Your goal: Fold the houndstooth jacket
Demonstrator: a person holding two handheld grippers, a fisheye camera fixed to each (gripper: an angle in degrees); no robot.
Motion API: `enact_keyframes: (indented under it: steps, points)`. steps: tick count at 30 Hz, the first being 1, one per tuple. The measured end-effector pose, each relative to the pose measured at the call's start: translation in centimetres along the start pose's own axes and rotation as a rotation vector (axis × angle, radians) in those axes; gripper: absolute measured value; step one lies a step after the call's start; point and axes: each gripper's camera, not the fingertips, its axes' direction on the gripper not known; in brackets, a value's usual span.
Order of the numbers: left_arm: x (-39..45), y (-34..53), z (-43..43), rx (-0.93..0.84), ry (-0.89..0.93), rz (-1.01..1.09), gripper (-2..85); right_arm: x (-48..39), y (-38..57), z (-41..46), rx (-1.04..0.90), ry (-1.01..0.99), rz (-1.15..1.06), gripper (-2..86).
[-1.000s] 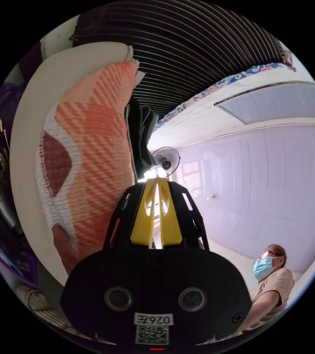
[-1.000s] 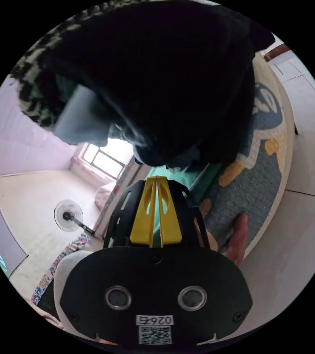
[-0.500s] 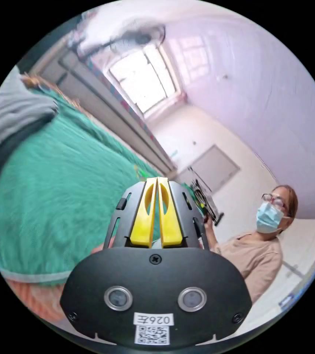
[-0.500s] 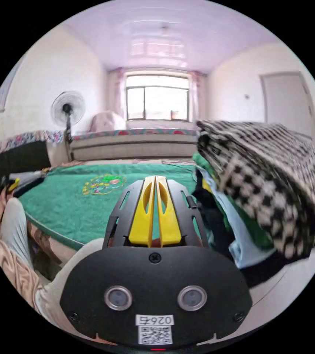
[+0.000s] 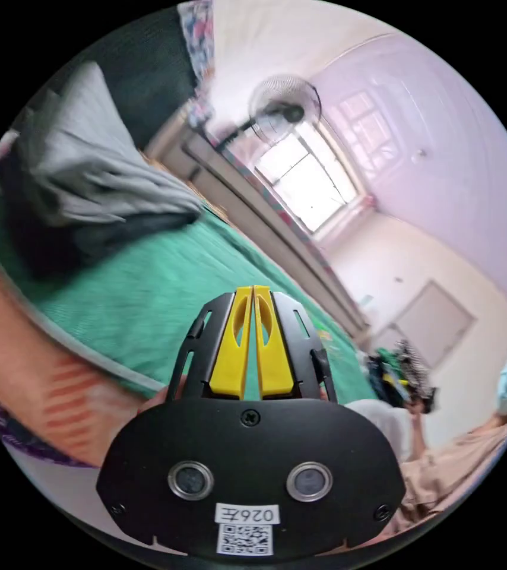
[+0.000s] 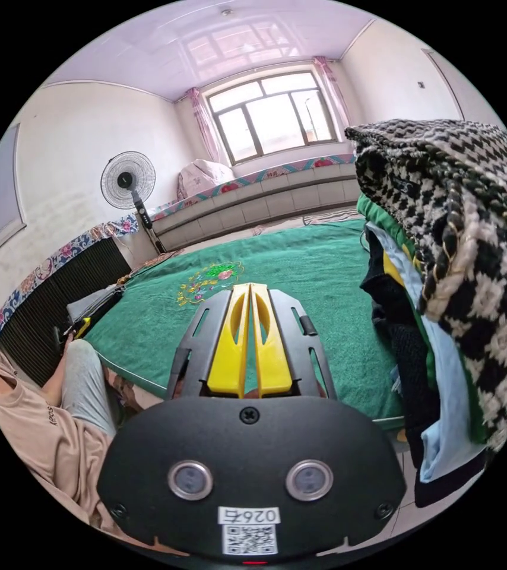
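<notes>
Right tool (image 6: 251, 289): yellow jaws together, nothing between them, held over the near edge of the green cloth (image 6: 301, 267) that covered the worktop.

Houndstooth jacket (image 6: 473, 237): at 3 o'clock in the right gripper view, topmost on a stack of clothes (image 6: 425, 368) at the cloth's edge; beneath it lay green, pale blue and black garments, some overhanging the edge. The same stack showed small at 4 o'clock in the left gripper view (image 5: 399, 371).

Left tool (image 5: 253, 291): jaws together and empty, over the cloth's border.

Grey folded garments (image 5: 87, 172): at 10 o'clock in the left gripper view, resting on the green cloth; a dark piece lay under them.

Open room: the middle of the cloth, around its embroidered motif (image 6: 209, 279), lay bare between the two piles. An orange patterned cover (image 5: 40, 380) hung below the cloth's edge.

Surroundings: standing fan (image 6: 127, 172) at 10 o'clock, window (image 6: 271, 116) at 12 o'clock, a person (image 6: 34, 427) seated at 8 o'clock in the right gripper view.

Change: one second before, the jacket's dark underside loomed just above the right tool; since then it had come to rest on the stack, with the tool clear of it.
</notes>
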Motion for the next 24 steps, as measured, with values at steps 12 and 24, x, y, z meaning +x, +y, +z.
enact_keyframes:
  steps: [12,24]
  points:
    - [24.0,-10.5,9.3,-0.210,0.234,0.486,-1.0,-5.4,-4.5,-15.0,0.167,0.311,-0.052,-0.8]
    - [71.9,-5.3,45.6,-0.713,0.868,0.804,8.9,1.5,-12.9,-31.7,0.136,0.851,-0.009,7.6]
